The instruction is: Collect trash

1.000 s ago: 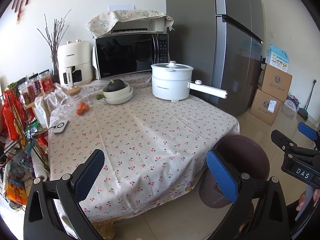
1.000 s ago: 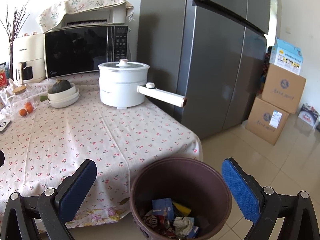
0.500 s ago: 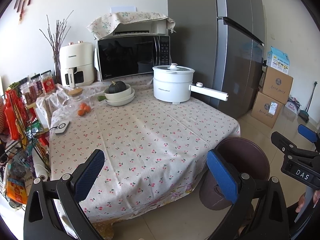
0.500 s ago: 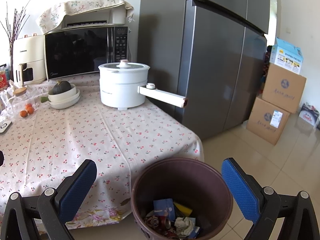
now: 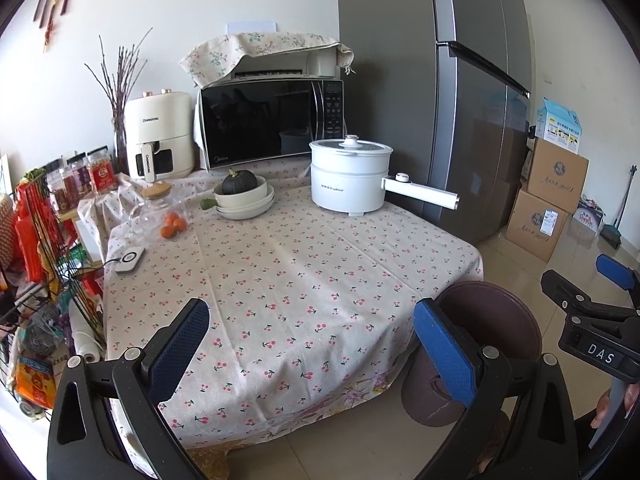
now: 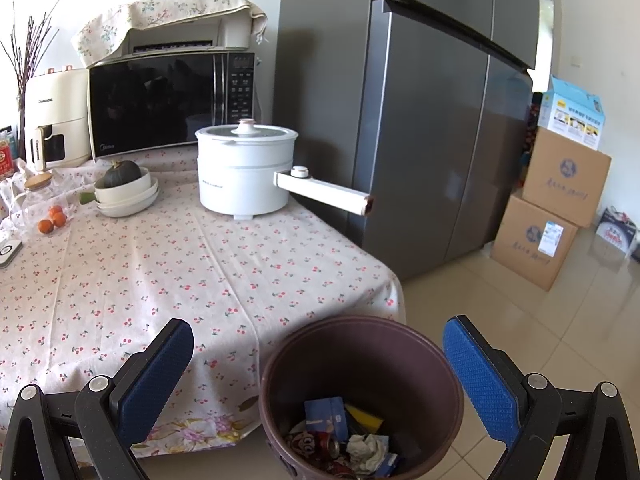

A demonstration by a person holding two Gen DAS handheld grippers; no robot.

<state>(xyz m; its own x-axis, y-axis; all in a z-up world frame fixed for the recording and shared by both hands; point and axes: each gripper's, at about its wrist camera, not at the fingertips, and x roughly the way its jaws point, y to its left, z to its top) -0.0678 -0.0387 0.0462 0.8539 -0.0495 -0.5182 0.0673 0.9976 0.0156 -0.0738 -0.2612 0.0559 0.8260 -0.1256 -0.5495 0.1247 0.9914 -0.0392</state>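
Your left hand-held gripper (image 5: 311, 350) sits at the bottom of its frame with both blue pads wide apart and nothing between them; your right hand-held gripper (image 6: 318, 374) is spread just as wide and empty, framing the bin from above.

Largest in the room, the grey fridge (image 6: 420, 120) fills the upper right, smooth and faintly reflective, its top cut off by the frame edge. Beside it the tabletop (image 5: 288, 280) takes the centre, draped in a cream cloth printed with small red cherries, creased along its fold lines and hanging over the near edge. At upper centre stands a black glass-fronted microwave (image 5: 272, 124), with a floral cloth over a pale appliance on top that you can only partly make out. Stacked cardboard boxes (image 6: 556, 208) stand on glossy floor tiles at the right.

On the cloth a white round electric pot (image 6: 246, 172) points its long handle right. Lower centre of the right view, the brown round trash bin (image 6: 360, 364) stands on the floor just beside the table's edge, holding crumpled paper (image 6: 366, 450), a can and blue packaging; its base is cut off.
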